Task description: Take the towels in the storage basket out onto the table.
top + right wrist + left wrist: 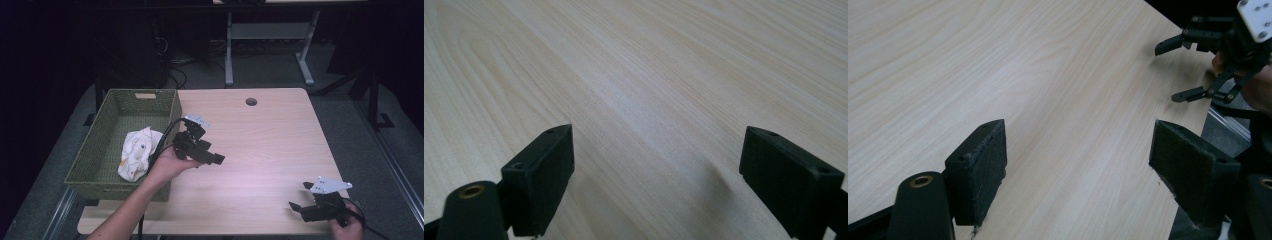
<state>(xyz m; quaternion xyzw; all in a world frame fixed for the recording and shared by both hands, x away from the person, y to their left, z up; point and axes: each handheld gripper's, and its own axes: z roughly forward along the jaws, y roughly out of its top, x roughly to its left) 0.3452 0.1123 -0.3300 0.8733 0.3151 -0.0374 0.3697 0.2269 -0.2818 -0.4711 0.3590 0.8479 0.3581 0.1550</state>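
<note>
1. You are holding the left gripper [212, 157] just beside the basket [95, 155], off its right wall and above the bare worktop [270, 130]; its jaws are standing wide apart with nothing between them.
2. The cloth [136, 152] is lying crumpled inside the basket, against the right wall and toward the near end, clear of both grippers.
3. You are keeping the right gripper [300, 200] well apart from the basket, at the worktop's near right corner; its jaws are gaping too, gripping nothing.
4. To my eye, you are between steps: the cloth looks dropped off and the left hand is sitting free.
5. If more work is coming, the next move is calling for a fresh target; should the cloth need lifting out, you are needing to swing the left gripper back over the basket wall and descend onto a raised fold.
</note>
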